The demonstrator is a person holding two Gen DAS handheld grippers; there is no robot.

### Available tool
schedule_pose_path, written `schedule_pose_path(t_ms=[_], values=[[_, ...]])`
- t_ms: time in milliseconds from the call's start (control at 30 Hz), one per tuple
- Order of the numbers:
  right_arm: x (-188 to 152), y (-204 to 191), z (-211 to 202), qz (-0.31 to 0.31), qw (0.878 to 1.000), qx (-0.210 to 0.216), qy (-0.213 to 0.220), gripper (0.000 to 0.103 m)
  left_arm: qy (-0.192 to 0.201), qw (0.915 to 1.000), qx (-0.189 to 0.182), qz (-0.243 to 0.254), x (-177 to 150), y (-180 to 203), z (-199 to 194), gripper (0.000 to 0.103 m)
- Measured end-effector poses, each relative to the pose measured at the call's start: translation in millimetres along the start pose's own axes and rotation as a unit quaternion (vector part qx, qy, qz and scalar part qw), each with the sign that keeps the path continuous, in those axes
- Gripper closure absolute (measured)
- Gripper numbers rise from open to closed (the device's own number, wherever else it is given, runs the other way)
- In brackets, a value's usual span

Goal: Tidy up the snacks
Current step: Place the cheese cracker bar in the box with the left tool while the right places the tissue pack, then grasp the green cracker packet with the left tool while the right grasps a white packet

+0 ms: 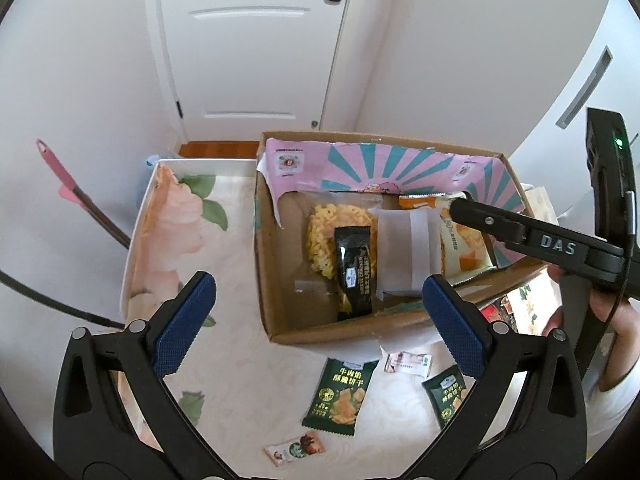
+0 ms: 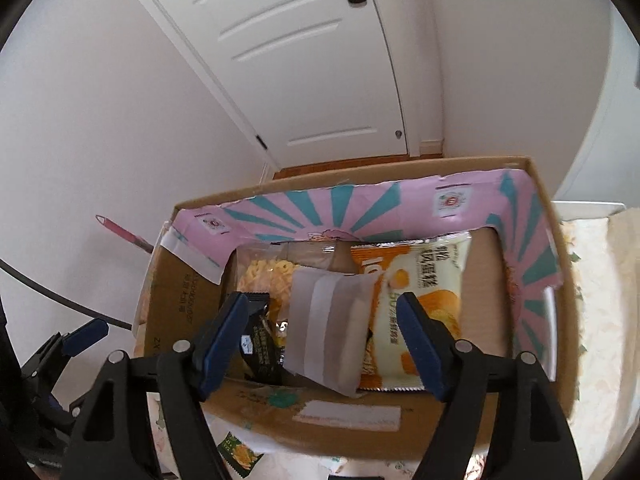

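The right gripper [image 2: 322,344] is seen released over the box [image 2: 536,264], a white packet [image 2: 324,328] lying loose between its fingers, untouched. It should be lifted clear without snagging the packet. The left gripper [image 1: 316,320] is spread wide, empty, angled steeply down above the bench [image 1: 224,360]. A green packet [image 1: 342,396] there should be straddled next.

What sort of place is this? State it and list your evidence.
Probably a room in a home: a white panelled door with wood flooring at its foot, a floral-covered surface, and a cardboard box holding snack packets.
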State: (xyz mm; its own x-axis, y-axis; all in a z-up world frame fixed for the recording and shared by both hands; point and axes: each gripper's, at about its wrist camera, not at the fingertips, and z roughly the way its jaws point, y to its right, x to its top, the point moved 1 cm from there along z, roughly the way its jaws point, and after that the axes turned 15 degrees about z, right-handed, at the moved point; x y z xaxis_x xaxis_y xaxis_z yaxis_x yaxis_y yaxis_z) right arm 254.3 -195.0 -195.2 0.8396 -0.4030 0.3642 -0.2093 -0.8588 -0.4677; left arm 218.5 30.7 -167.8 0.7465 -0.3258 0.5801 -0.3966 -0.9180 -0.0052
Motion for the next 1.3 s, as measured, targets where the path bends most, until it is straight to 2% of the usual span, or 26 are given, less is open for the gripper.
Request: schedule_pose_path(t_ms=[367, 467, 500, 533, 567, 667, 833, 933, 1067, 1300], values=[[-18.2, 2.9, -58.6, -0.012, 0.999, 0.013, 0.042, 0.031, 0.026, 0.9997, 0.003, -0.002, -11.3, 12.0, -35.4, 0.000], [-22.9, 9.0, -70.0, -0.007, 0.999, 0.025, 0.041, 0.030, 0.031, 0.9995, 0.002, 0.004, -11.5, 16.3, -42.7, 0.000], [-24.2, 11.9, -74.7, -0.004, 0.999, 0.029, 0.044, 0.024, 0.034, 0.9994, 0.002, 0.006, -11.1, 17.7, -45.2, 0.000], [-25.2, 15.2, -81.6, -0.001, 0.998, 0.030, 0.050, 0.009, 0.037, 0.9993, 0.002, 0.007, -11.1, 18.8, -47.5, 0.000], [-26.8, 16.9, -85.1, -0.002, 0.998, 0.031, 0.056, 0.003, 0.039, 0.9992, 0.001, 0.010, -11.1, 20.0, -49.2, 0.000], [-33.3, 25.1, -102.5, -0.007, 0.996, 0.032, 0.088, 0.000, 0.046, 0.9988, 0.002, 0.018, -12.5, 23.5, -53.7, 0.000], [-45.7, 36.7, -118.6, -0.029, 0.991, -0.009, 0.127, 0.000, 0.051, 0.9985, -0.009, 0.021, -19.7, 28.9, -54.5, 0.000], [-52.1, 45.6, -121.1, -0.037, 0.992, -0.047, 0.110, 0.000, 0.048, 0.9986, -0.006, 0.022, -25.4, 34.4, -54.1, 0.000], [-60.2, 58.7, -128.5, -0.046, 0.990, -0.065, 0.119, 0.000, 0.044, 0.9988, -0.006, 0.018, -32.7, 45.3, -54.9, 0.000], [-67.3, 75.9, -118.3, -0.089, 0.992, -0.048, 0.073, 0.000, 0.021, 0.9997, -0.012, 0.005, -55.1, 86.8, -46.5, 0.000]])
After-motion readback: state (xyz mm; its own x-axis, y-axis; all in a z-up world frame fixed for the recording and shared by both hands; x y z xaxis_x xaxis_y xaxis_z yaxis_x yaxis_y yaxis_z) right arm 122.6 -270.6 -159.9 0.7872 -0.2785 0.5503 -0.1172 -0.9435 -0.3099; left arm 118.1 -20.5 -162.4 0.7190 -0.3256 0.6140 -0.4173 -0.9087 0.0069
